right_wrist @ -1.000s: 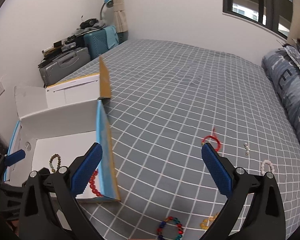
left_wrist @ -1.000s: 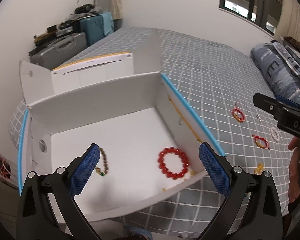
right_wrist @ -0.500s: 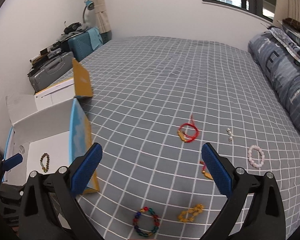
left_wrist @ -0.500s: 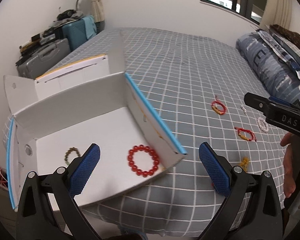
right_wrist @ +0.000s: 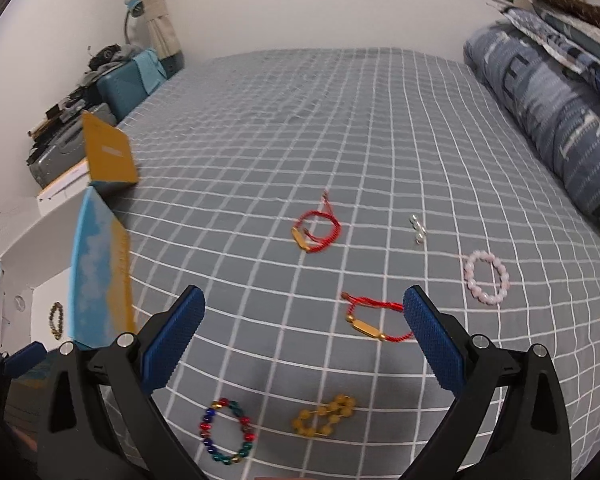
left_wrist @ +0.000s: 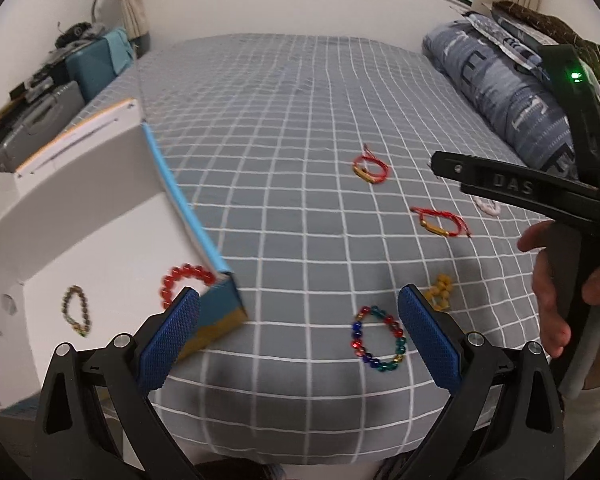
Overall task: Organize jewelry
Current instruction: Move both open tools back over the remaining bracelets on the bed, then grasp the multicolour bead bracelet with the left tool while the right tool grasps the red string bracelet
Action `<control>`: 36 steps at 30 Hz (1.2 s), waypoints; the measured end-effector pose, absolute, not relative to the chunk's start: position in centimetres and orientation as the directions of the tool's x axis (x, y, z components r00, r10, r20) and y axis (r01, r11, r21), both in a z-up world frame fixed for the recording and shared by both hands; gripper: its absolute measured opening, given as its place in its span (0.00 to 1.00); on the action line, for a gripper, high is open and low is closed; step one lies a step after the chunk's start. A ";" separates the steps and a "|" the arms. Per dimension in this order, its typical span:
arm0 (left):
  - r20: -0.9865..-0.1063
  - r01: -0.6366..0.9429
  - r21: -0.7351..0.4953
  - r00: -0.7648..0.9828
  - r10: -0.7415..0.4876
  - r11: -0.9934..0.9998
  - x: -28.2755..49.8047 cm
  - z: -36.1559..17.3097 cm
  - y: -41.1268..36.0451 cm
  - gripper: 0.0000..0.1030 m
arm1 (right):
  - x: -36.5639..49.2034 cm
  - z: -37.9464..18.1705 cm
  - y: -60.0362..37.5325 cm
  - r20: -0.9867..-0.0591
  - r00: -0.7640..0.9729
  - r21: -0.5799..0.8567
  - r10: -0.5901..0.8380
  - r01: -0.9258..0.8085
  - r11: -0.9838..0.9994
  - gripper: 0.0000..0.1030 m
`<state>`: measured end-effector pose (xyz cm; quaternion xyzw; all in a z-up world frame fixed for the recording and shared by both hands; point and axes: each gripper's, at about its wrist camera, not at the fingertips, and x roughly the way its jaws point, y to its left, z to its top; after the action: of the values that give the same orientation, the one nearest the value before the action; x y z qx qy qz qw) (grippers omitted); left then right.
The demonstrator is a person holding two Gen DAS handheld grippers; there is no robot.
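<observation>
My left gripper [left_wrist: 298, 336] is open and empty, low over the bed's near edge, with a multicolour bead bracelet [left_wrist: 378, 338] just inside its right finger. A yellow bead bracelet [left_wrist: 440, 292] lies beyond that. The white box [left_wrist: 80, 240] at the left holds a red bead bracelet [left_wrist: 184, 280] and a brown bead bracelet [left_wrist: 76, 312]. My right gripper [right_wrist: 304, 340] is open and empty above a red cord bracelet [right_wrist: 374, 322]. A second red cord bracelet [right_wrist: 316, 230], a pink bead bracelet [right_wrist: 486, 282] and small silver pieces [right_wrist: 417, 228] lie farther out.
The grey checked bed cover [right_wrist: 340, 120] stretches away to a folded blue quilt [right_wrist: 548, 112] at the right. Suitcases [right_wrist: 128, 80] stand by the wall at the left. The box's yellow flap [right_wrist: 108, 156] stands upright. A person's hand [left_wrist: 552, 288] holds the right gripper.
Both views have swung right, away from the box and toward the jewelry on the bed. The left gripper left the box interior for the bed edge. Both grippers stayed open.
</observation>
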<state>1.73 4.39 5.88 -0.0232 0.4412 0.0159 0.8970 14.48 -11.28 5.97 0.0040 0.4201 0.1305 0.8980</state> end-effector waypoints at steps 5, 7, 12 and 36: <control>-0.823 -0.003 -0.082 0.564 -0.066 0.997 2.6 4.0 2.8 0.94 | 15.7 3.4 -12.9 -0.781 0.586 0.124 0.216 -0.194 0.973 0.93; -0.823 0.000 -0.068 0.565 -0.056 0.998 2.8 3.5 2.3 0.94 | 15.9 2.5 -13.5 -0.787 0.581 0.124 0.210 -0.186 0.975 0.93; -0.841 0.014 -0.061 0.538 -0.059 0.998 3.6 1.1 0.9 0.94 | 17.2 0.3 -14.9 -0.806 0.557 0.133 0.200 -0.158 0.978 0.93; -0.891 0.049 -0.079 0.445 -0.093 0.996 6.0 -6.7 -1.5 0.91 | 21.4 -6.6 -16.3 -0.873 0.457 0.132 0.170 -0.114 0.985 0.81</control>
<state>6.00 -1.54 -6.68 -0.0206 0.5253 -0.0419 0.8496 21.38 -16.33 -6.65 0.0271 0.5145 0.0831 0.8530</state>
